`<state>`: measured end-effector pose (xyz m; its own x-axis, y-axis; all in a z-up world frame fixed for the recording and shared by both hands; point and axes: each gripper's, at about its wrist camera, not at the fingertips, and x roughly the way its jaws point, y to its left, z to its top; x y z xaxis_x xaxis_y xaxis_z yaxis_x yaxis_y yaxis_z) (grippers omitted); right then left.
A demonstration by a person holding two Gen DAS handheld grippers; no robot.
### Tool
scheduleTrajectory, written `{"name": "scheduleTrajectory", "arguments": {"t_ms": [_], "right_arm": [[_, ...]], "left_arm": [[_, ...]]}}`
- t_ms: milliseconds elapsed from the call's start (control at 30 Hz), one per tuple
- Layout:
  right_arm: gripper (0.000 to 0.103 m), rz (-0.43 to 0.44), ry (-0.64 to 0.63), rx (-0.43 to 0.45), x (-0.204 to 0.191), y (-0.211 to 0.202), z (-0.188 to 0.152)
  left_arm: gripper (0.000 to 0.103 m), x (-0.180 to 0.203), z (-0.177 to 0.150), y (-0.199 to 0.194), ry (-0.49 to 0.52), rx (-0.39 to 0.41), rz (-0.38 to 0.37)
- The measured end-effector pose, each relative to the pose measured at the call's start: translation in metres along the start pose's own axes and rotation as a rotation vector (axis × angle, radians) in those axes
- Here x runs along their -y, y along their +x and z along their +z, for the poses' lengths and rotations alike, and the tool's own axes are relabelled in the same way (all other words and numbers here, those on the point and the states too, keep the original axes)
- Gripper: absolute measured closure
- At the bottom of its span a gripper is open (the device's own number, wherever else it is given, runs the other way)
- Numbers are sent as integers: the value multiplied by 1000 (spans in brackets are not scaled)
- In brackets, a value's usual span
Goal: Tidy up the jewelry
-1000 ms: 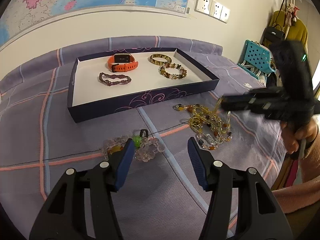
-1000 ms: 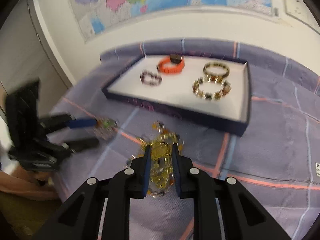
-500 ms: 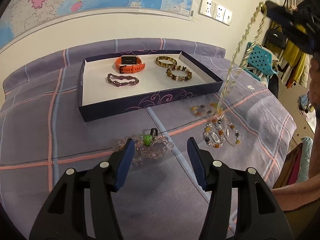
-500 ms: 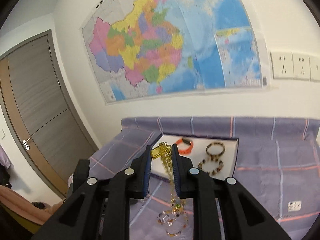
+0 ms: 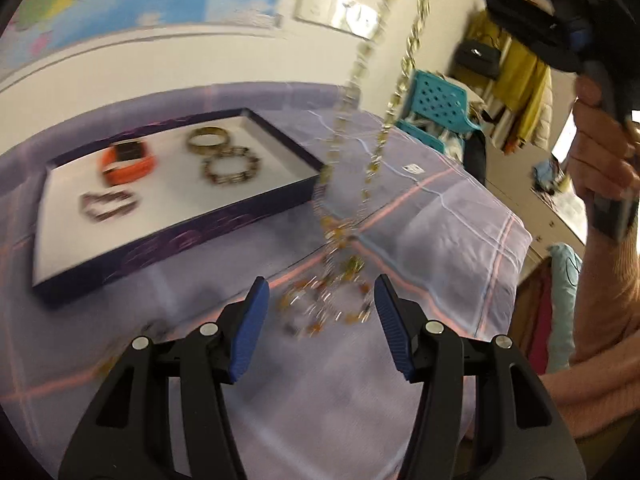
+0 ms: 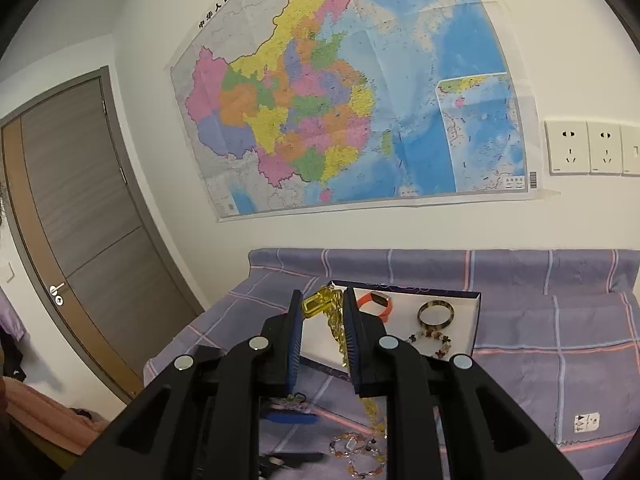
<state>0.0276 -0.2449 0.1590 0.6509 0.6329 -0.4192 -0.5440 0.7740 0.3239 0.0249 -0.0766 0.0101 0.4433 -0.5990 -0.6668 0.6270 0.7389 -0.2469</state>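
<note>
One necklace [image 6: 334,320] hangs pinched in my right gripper [image 6: 320,308], tail dragging on the bed [image 5: 440,216] mid-frame, left gripper [image 5: 318,320] open, empty; next I swing it over the tray [image 5: 192,236].

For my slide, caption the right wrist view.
Right claw shut on a gold necklace, dangling over the bedspread before the jewelry tray.
</note>
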Motion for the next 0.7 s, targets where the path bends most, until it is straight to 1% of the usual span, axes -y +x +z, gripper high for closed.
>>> {"name": "scheduleTrajectory", "arguments": {"t_ms": [33,100,167,233,300,367,433,600,700], "right_arm": [[85,4,2,2,0,-1,0],[85,9,0,5,-1,-3,1],[85,15,4,13,0,-5,0],[85,20,7,18,2,-8,-1],[85,17,18,19,6,-8,-3],[85,7,32,11,13,-7,-6],[85,-2,48,-2,22,-5,-10],[85,-29,112,-33,46,6,-23],[85,-40,141,-47,57,10,-29]], "left_arm": [[50,2,5,10,6,-20,-24],[63,1,12,28,-1,-66,-42],[85,1,17,45,-12,-112,-41],[96,0,18,56,-22,-128,-37],[97,1,18,56,-29,-118,-44],[97,4,19,46,-25,-86,-64],[97,6,23,29,-10,-44,-61],[97,4,42,-12,-27,51,-119],[97,4,49,-34,-19,85,-138]]}}
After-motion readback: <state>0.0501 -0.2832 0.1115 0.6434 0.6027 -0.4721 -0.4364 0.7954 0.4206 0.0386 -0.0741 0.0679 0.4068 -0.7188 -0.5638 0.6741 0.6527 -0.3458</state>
